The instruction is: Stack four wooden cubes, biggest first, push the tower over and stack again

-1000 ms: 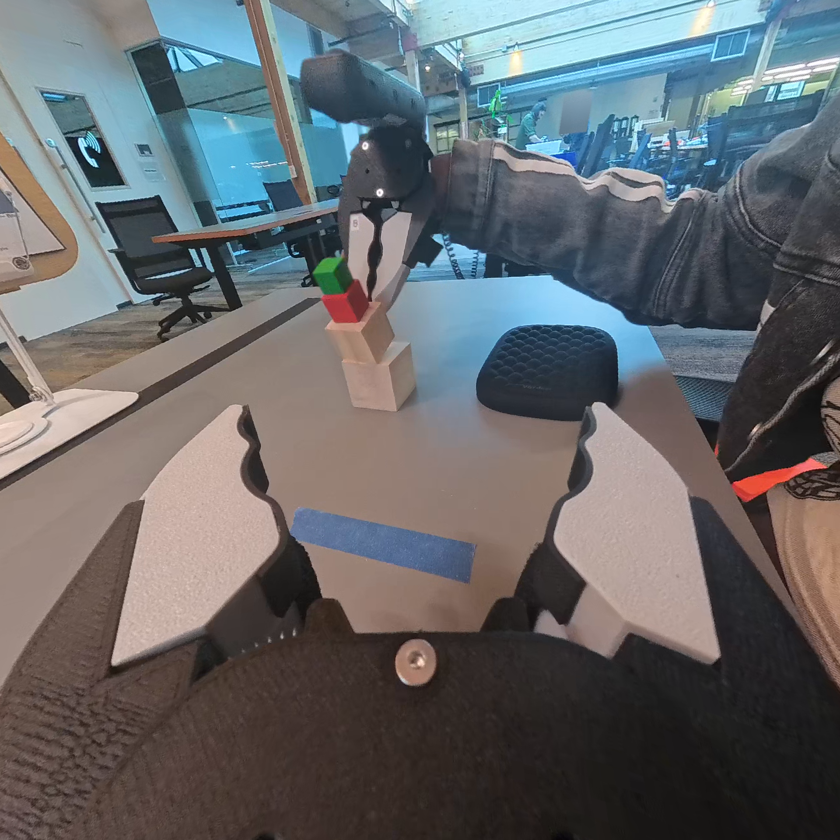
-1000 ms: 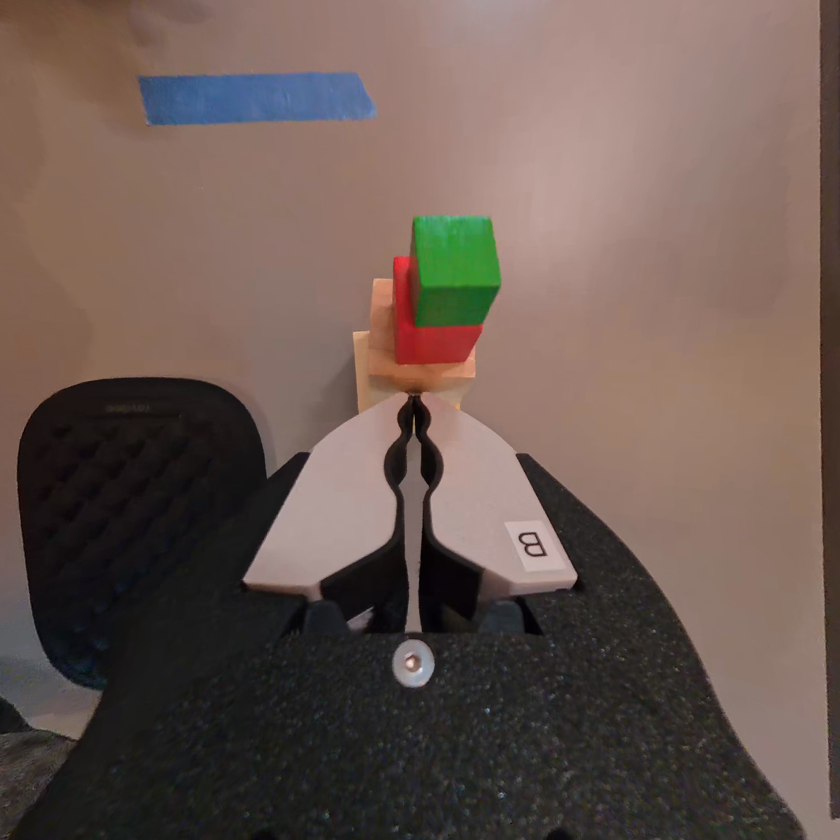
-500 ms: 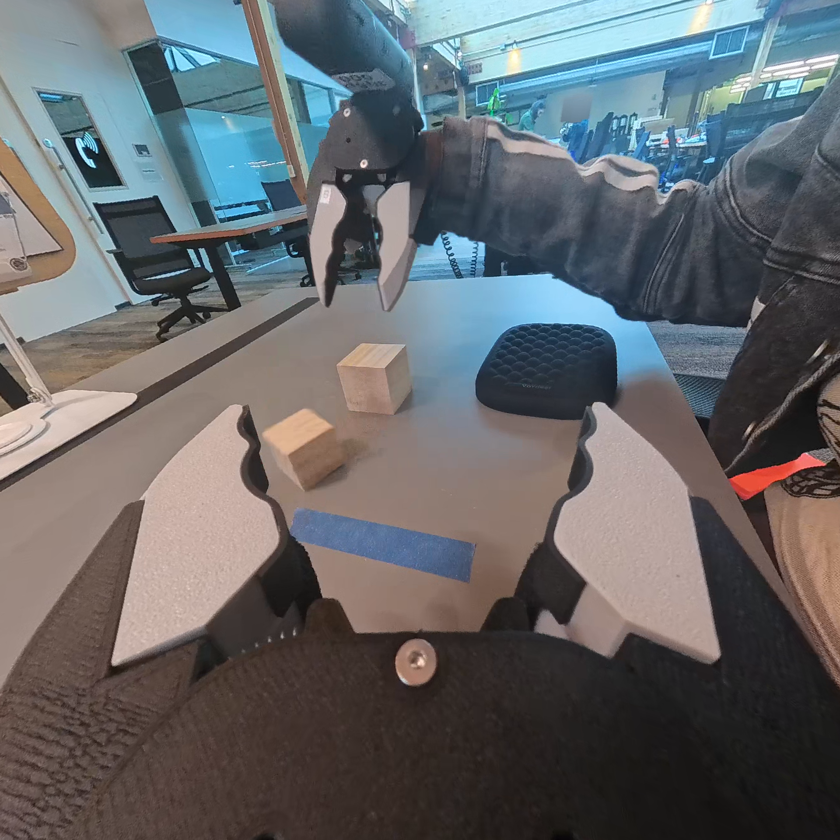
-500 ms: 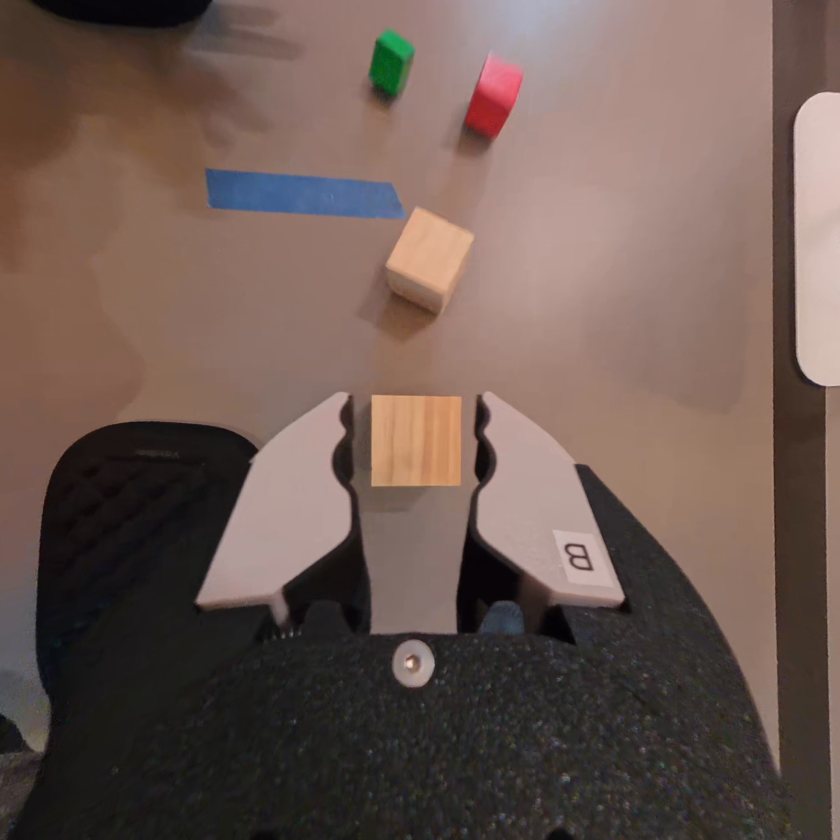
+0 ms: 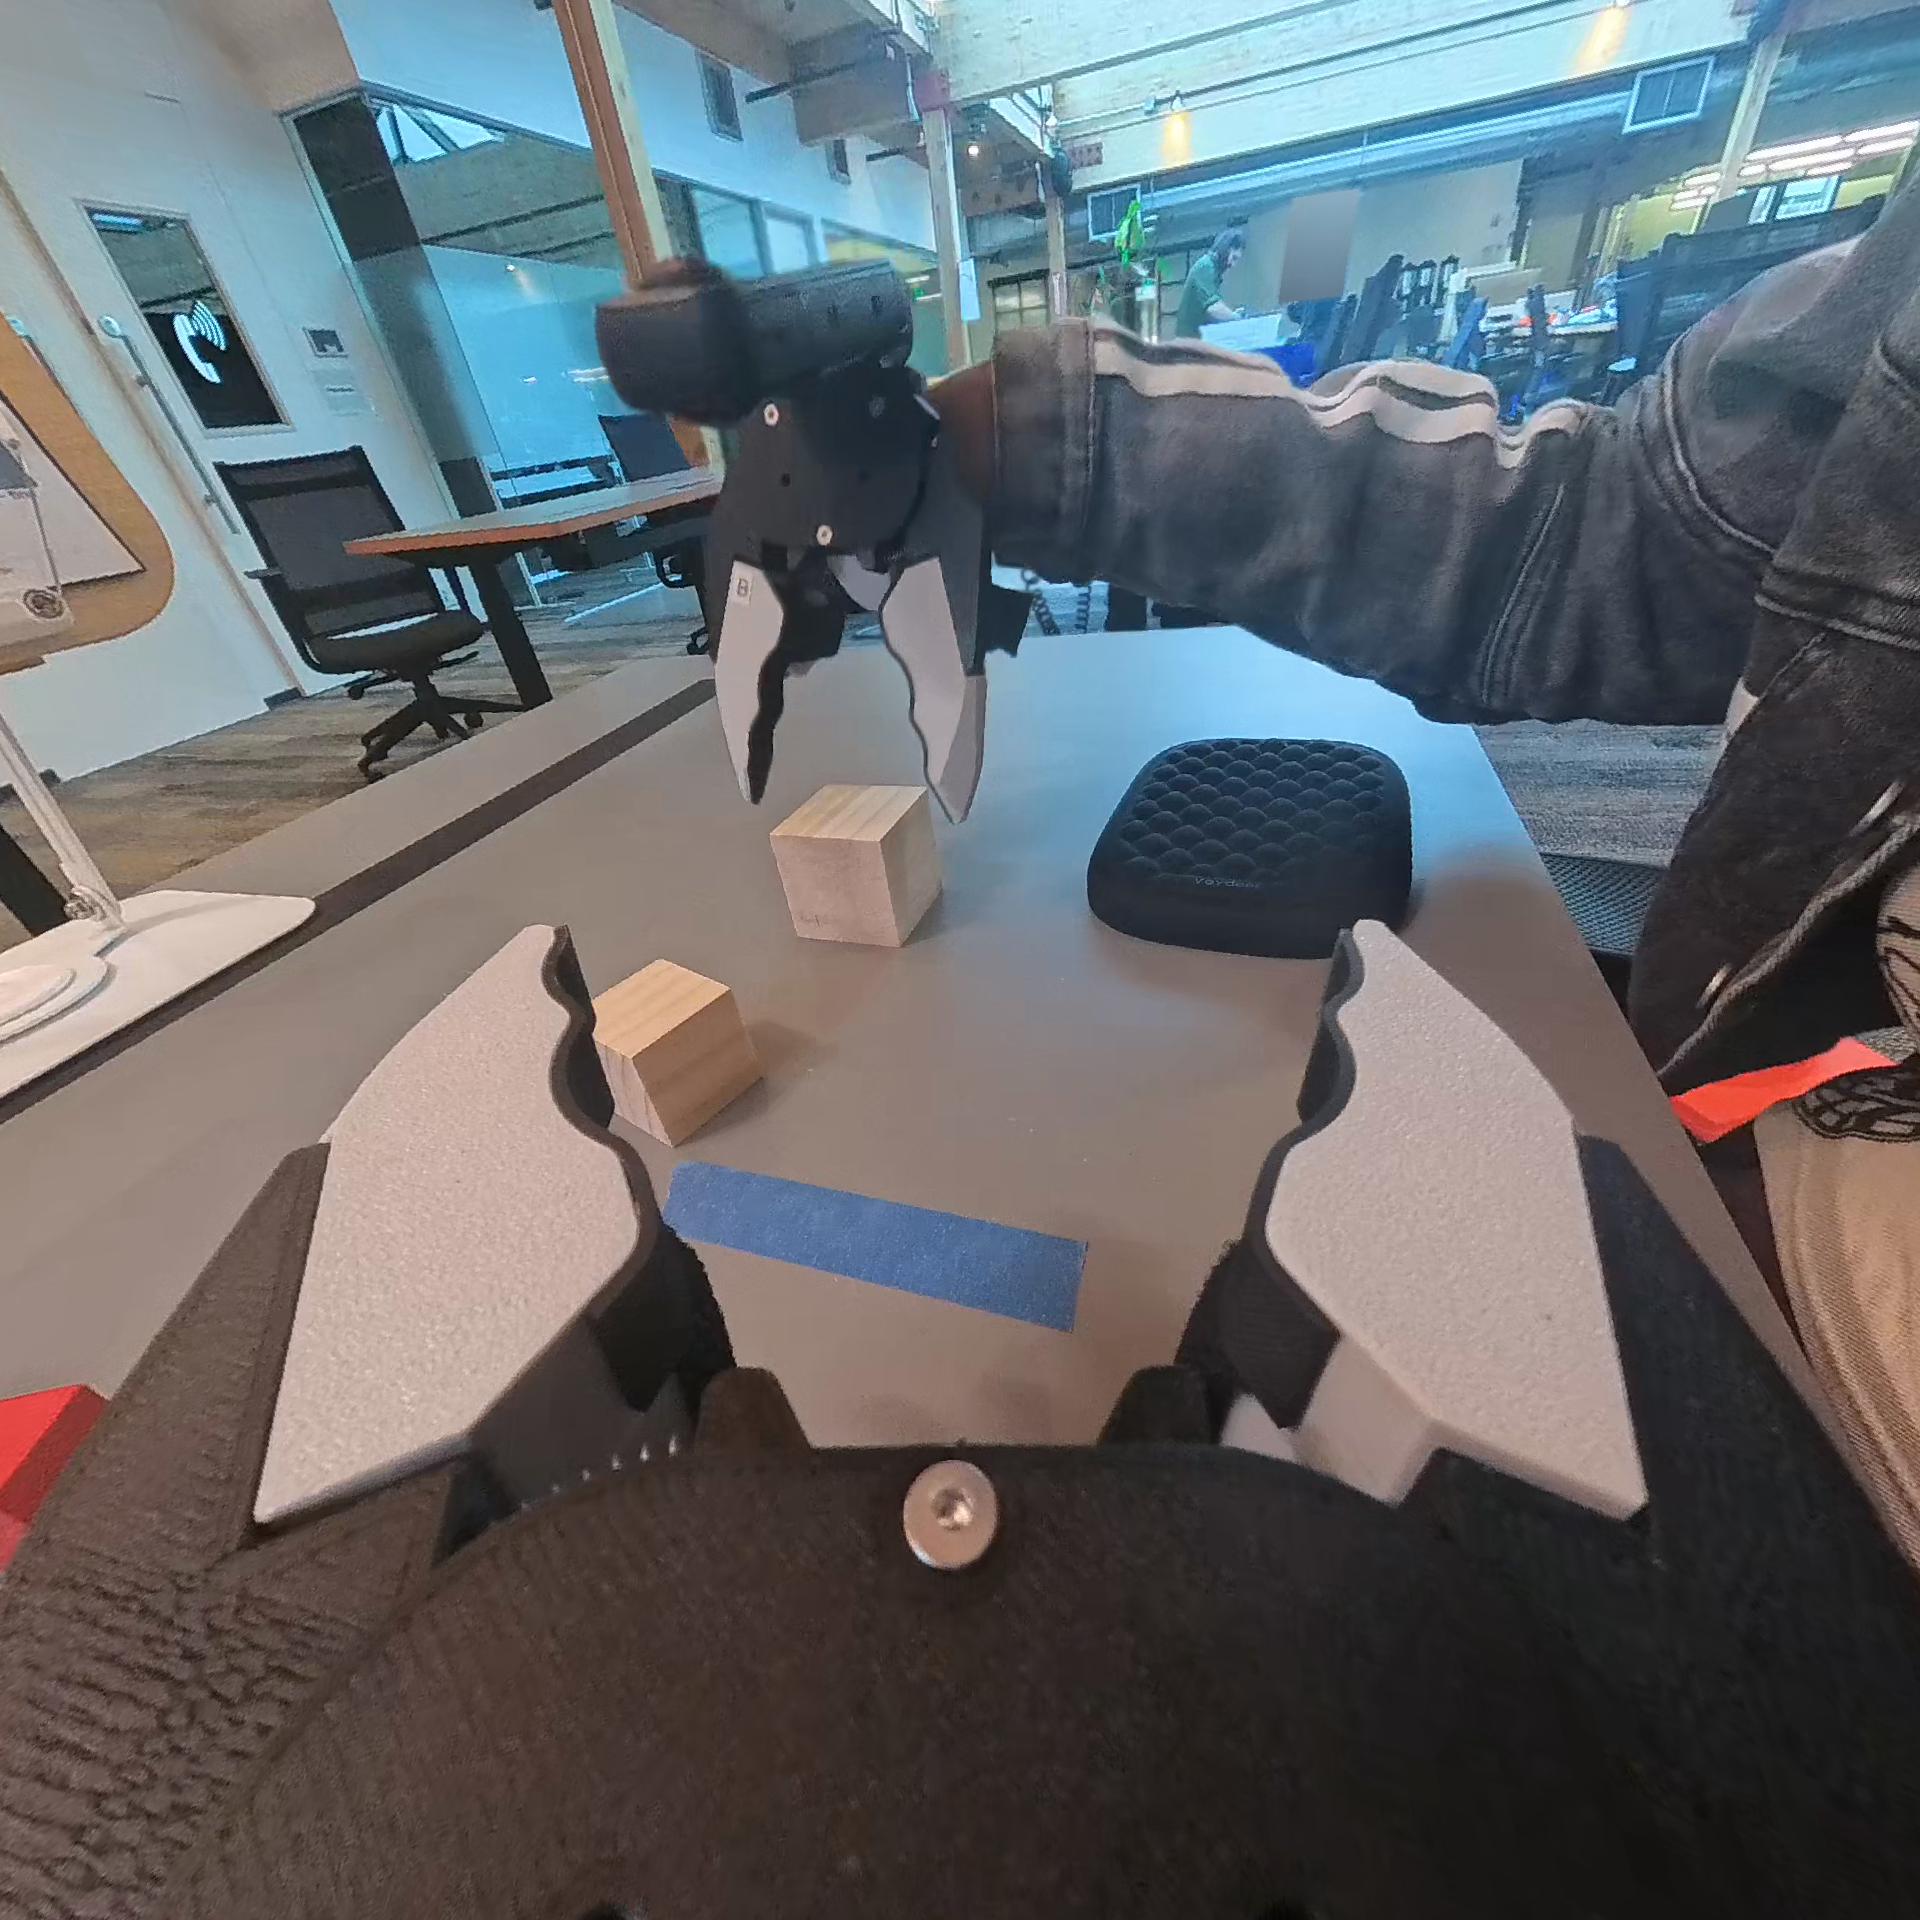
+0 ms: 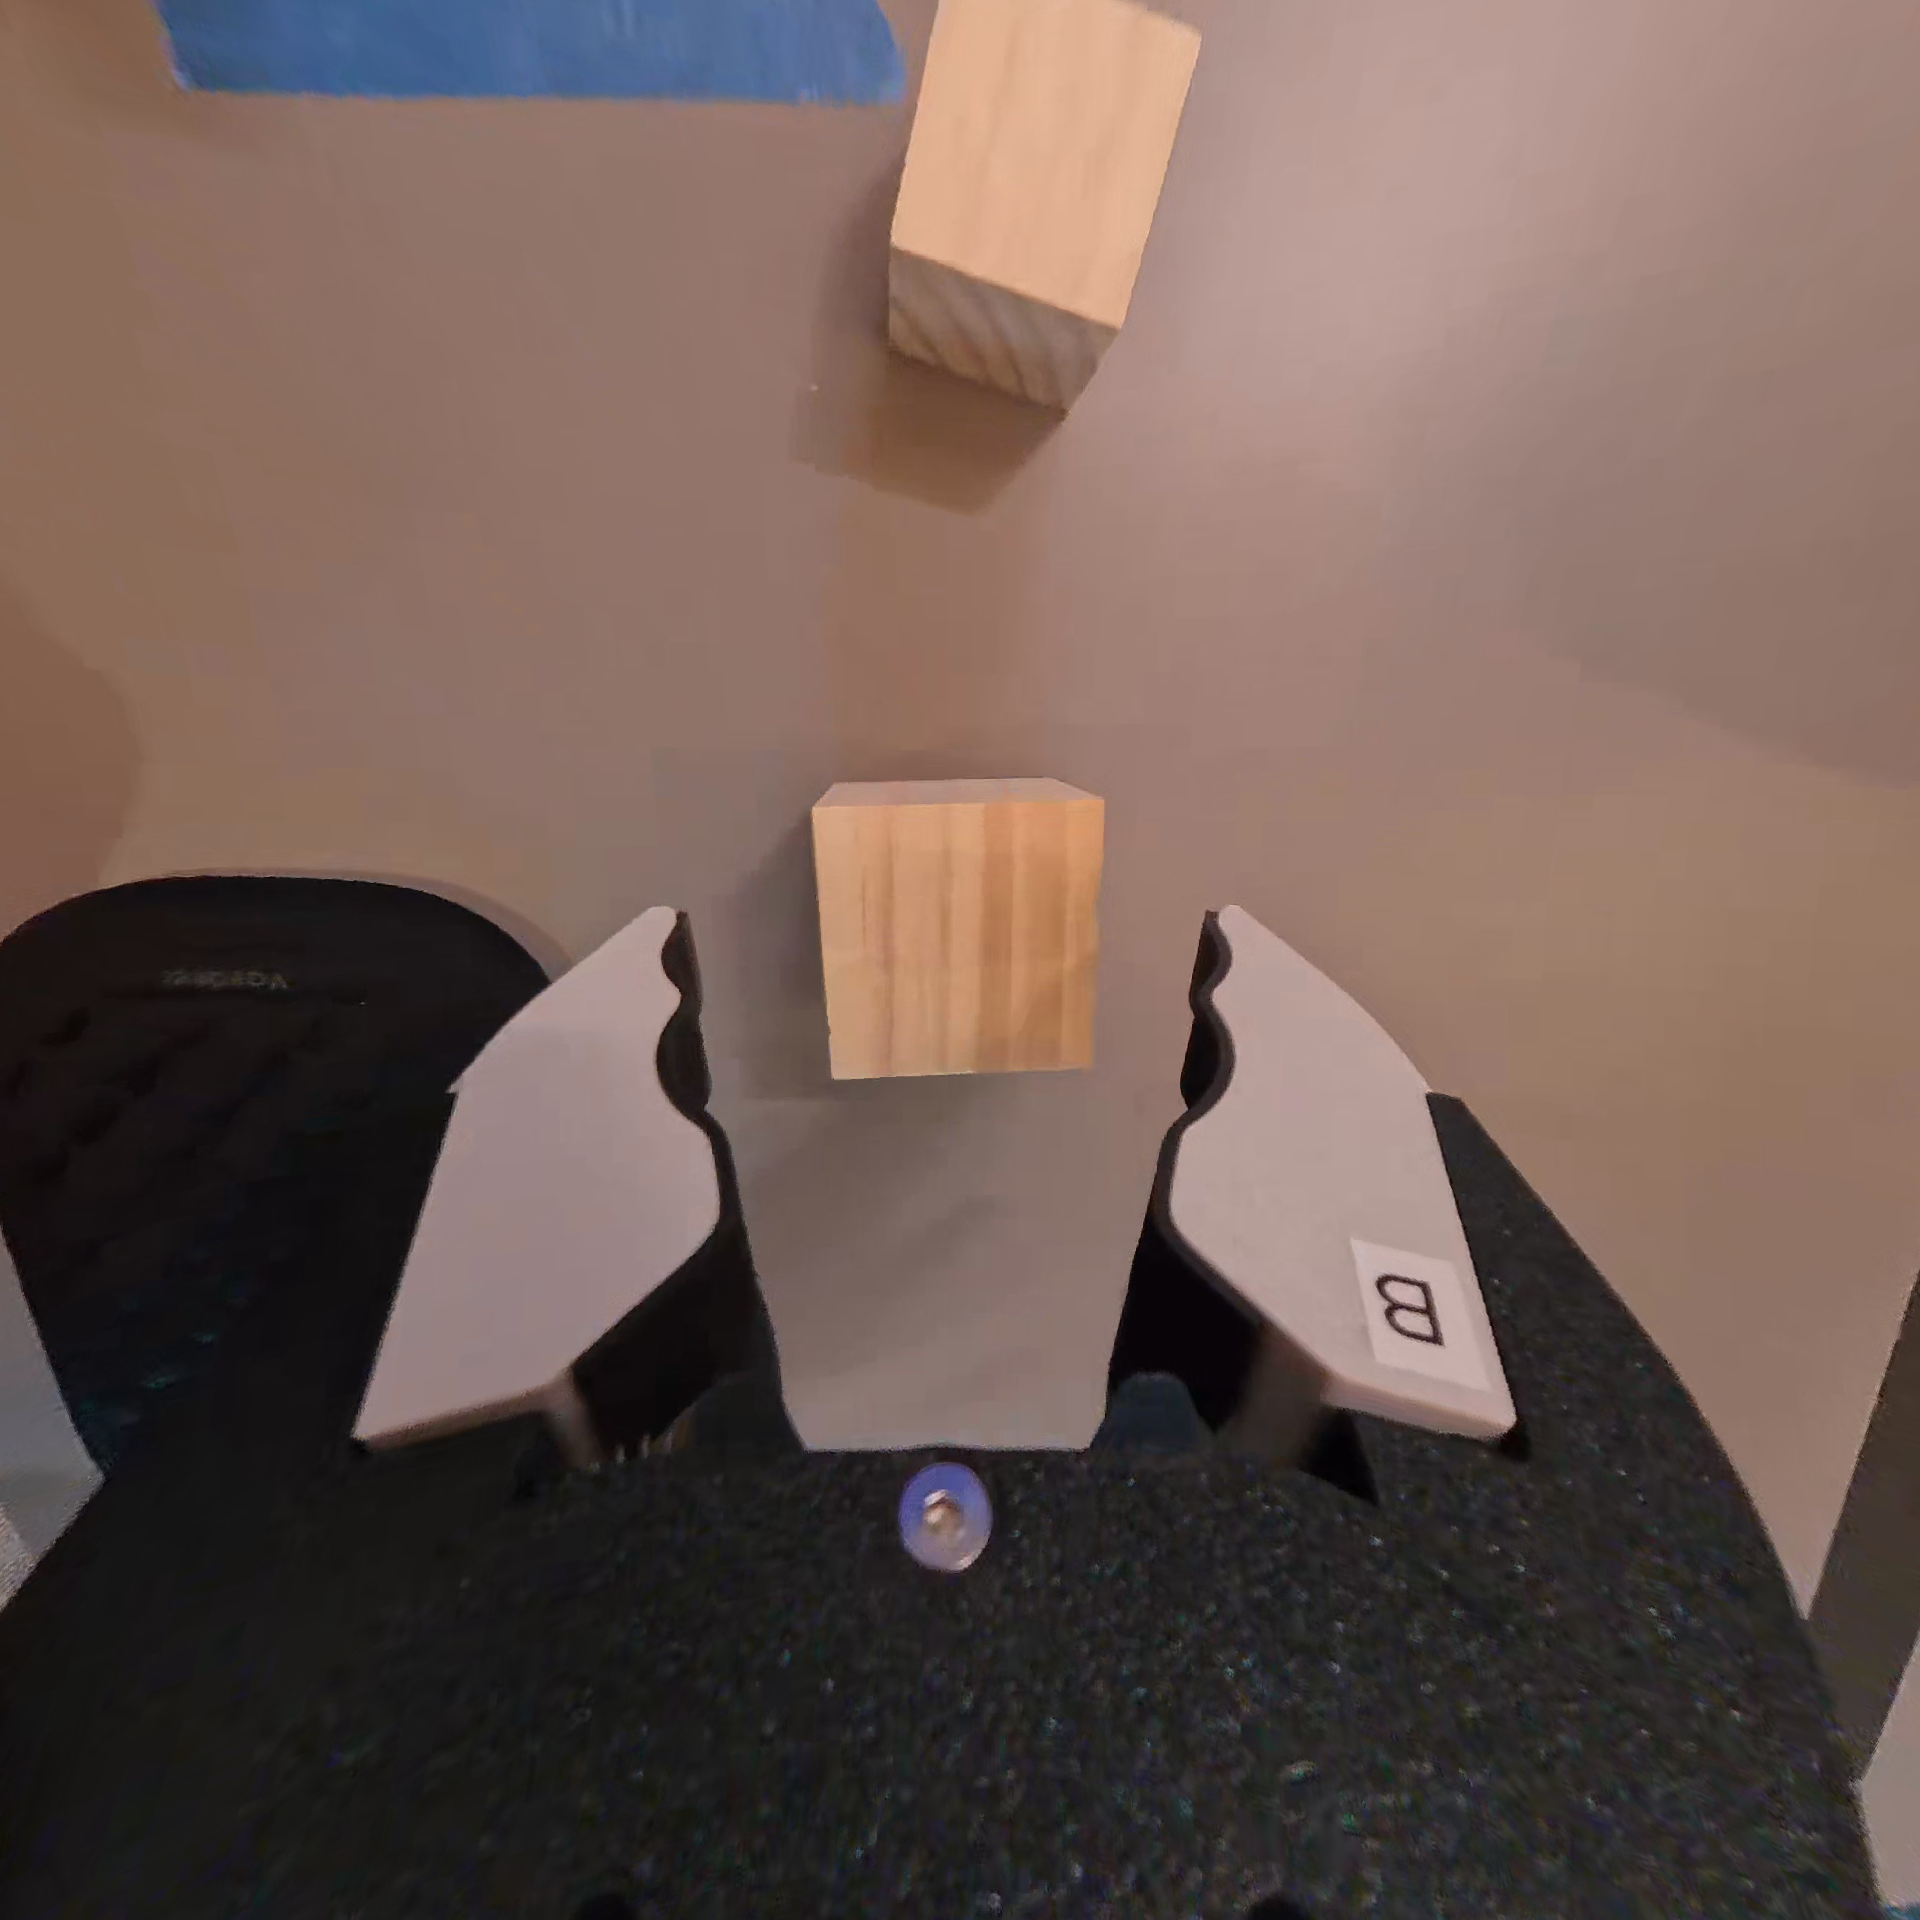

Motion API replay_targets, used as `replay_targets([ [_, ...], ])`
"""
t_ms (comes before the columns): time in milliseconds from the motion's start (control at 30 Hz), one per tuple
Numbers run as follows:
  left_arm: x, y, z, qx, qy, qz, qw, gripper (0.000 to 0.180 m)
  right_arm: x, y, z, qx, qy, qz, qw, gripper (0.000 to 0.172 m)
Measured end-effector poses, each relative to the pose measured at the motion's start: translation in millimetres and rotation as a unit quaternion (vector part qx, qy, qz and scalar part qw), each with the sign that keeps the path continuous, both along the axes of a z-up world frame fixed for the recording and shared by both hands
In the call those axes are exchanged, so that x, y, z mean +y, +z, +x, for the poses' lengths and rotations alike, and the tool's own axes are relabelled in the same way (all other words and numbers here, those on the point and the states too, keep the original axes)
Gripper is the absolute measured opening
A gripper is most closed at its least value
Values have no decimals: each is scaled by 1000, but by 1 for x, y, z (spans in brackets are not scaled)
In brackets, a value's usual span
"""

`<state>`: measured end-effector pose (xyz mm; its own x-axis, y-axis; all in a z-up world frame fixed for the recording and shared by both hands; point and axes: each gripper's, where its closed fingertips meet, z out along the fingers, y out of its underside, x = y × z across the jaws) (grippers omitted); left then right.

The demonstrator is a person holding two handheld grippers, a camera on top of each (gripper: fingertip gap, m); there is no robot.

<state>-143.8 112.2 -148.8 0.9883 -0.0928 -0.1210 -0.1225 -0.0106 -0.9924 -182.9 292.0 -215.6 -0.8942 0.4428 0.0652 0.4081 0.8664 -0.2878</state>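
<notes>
Both grippers' jaws gape with nothing between the pads: the right gripper [image 6: 940,997] hovers over the big wooden cube [image 6: 956,935] on the table [image 6: 416,520], the smaller cube [image 6: 1023,197] at 12 o'clock, the left gripper [image 5: 951,1023] well apart.

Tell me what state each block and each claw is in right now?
Large wooden cube: upright on the table, untouched.
Smaller wooden cube: lying apart, turned askew.
Red cube: off by itself, mostly hidden.
Right gripper: open, above the large cube.
Left gripper: open, empty.
</notes>
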Motion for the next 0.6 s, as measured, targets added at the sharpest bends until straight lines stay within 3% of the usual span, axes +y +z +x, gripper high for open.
replay_targets([
  [467,1,-1,0,2,-1,-2,1000,130,5,-33,-3,-39,3,45,998,85],
  [600,1,-1,0,2,-1,-2,1000,130,7,-40,-2,-41,5,53,998,70],
])
